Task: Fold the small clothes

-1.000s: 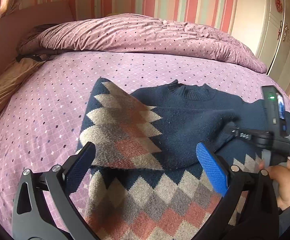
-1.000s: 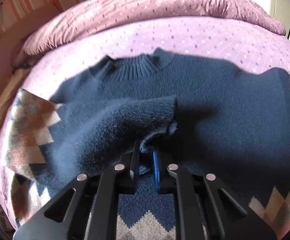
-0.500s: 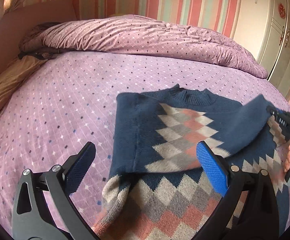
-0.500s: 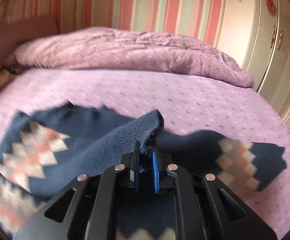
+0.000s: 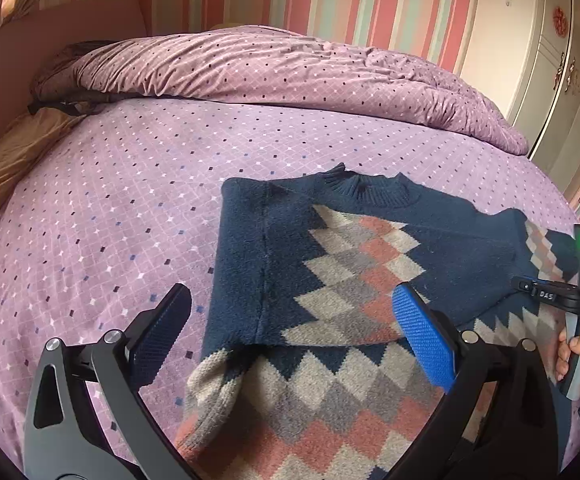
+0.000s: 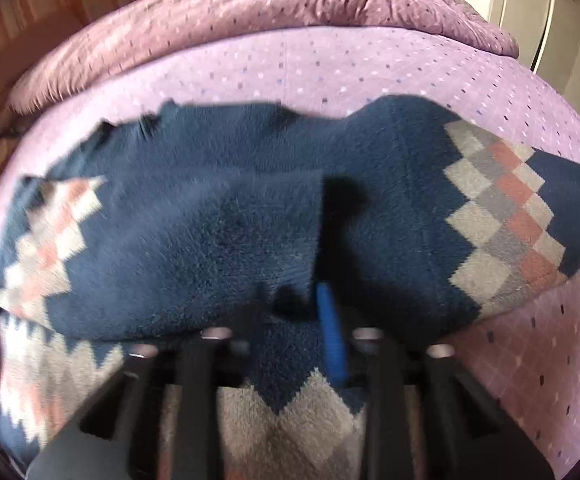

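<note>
The sweater (image 5: 354, 280), lying on the bed (image 5: 110, 208) with its sleeves folded across, looks soft, thick and limp, best pinched at a hem or folded edge; left gripper (image 5: 290, 328) hovers wide and empty, right gripper (image 6: 294, 308) is opening, nothing pinched.

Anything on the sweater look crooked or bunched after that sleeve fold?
Yes. On the sweater, the sleeve cuff near the left tongs sticks out past the folded side and is bunched up rather than flat. No damage shows.
</note>
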Demonstrator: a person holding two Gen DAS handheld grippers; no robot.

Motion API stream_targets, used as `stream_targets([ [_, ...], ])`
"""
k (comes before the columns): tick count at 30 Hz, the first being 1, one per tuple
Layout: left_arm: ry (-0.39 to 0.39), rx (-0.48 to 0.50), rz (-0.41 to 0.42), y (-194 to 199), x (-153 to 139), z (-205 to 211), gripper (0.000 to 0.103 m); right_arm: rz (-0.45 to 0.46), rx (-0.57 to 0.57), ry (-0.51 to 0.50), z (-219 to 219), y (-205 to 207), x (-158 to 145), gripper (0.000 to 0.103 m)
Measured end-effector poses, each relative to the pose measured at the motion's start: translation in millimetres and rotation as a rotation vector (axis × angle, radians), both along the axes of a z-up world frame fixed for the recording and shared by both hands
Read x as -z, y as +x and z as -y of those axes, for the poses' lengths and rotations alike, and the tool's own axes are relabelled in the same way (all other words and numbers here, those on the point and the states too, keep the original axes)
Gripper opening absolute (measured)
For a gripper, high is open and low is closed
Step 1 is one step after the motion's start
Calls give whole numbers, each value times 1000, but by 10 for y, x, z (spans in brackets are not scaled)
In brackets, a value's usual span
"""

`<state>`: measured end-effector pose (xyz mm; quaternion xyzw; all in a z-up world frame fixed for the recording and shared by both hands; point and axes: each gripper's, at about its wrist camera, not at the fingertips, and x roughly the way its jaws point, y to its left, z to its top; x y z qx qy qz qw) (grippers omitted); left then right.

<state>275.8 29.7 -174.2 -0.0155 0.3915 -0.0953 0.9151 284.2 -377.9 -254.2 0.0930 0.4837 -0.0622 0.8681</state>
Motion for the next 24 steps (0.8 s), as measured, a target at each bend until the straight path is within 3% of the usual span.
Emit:
stream_targets([
  [1,-2,1,3,-6,-7,9,100,31,3,1,10,-52,-81,55],
  [3,-1,7,11,-23,-24,35,100,114,4,-37,-40,-104,-281,71],
  [5,2,14,10,-21,-24,63,100,165,-30,-58,-144,-51,-420,74],
  [7,7,19,9,-29,-31,98,100,157,-85,-74,-266,74,-418,74],
  [10,1,23,0,-32,-25,129,100,92,-177,-44,-441,308,-225,67],
  [12,-1,28,-19,-16,4,139,100,1,-225,-46,-560,391,-12,44],
  [13,0,30,-24,-15,10,145,100,-24,-231,-56,-569,401,53,42],
  [20,5,54,-15,-37,-17,268,100,-54,-190,-51,-480,326,224,41],
  [24,-12,77,3,-19,-79,416,100,-32,-190,-47,-492,300,164,47],
])
